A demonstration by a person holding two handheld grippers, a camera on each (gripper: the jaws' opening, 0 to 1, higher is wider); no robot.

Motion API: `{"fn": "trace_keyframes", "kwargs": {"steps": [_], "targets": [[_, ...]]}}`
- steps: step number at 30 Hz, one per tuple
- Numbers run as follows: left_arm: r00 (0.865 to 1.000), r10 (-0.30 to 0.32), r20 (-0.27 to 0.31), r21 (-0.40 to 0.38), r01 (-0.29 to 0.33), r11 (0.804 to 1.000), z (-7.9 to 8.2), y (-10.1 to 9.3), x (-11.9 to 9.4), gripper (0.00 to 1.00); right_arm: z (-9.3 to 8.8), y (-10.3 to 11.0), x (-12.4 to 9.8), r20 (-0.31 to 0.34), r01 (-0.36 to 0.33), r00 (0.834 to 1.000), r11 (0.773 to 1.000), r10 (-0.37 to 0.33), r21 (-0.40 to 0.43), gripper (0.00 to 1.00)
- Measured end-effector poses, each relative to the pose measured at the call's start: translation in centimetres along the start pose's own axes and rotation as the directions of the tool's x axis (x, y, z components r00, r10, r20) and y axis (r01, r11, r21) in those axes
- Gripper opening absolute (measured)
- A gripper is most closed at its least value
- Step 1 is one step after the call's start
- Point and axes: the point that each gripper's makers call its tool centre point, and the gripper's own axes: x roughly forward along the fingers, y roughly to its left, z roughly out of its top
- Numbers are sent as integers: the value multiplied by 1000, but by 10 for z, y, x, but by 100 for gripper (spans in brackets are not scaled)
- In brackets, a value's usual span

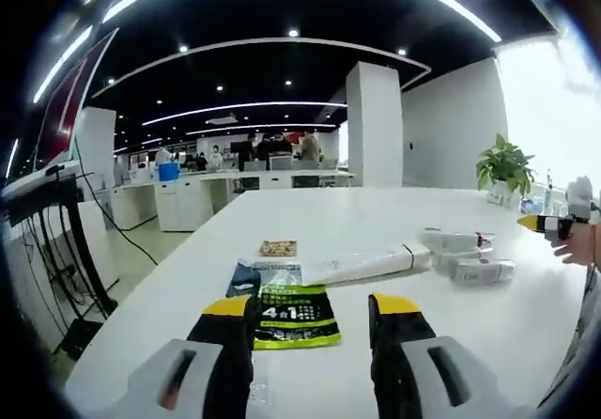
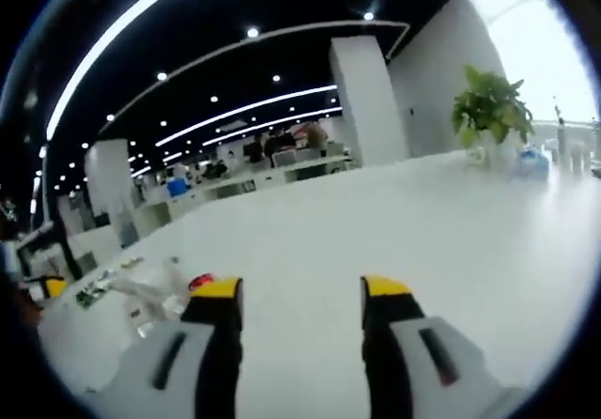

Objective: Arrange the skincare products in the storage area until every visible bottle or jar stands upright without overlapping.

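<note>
White table (image 1: pixel 310 214) bears skincare tubes (image 1: pixel 455 255) lying flat.

Table (image 1: pixel 394 344): smooth white top, faint sheen, catching the ceiling lights. Green sachet (image 1: pixel 295 317): glossy printed foil or plastic. White tube (image 1: pixel 362 267): smooth plastic, soft sheen. Pale bottles (image 1: pixel 467 256) beside it: plastic, slightly glossy. Left gripper (image 1: pixel 312 330): matt black jaws, yellow tips, grey plastic housings. Potted plant (image 1: pixel 505 166): waxy green leaves.
</note>
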Motion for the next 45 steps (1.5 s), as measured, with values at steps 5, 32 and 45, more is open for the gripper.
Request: {"fn": "trace_keyframes", "kwargs": {"steps": [5,32,45], "targets": [[998,49,35,-10,-48,999,-6,-9,1,48,-20,-8,-4,-53,14,998,1000,-14,-11,48],[984,-172,-52,168,178,970,52,-17,47,48,-5,20,11,-38,-109,994,993,107,-55,47],[954,-288,-79,125,297,947,55,-55,77,49,3,39,25,-25,-124,992,991,126,51,46]]}}
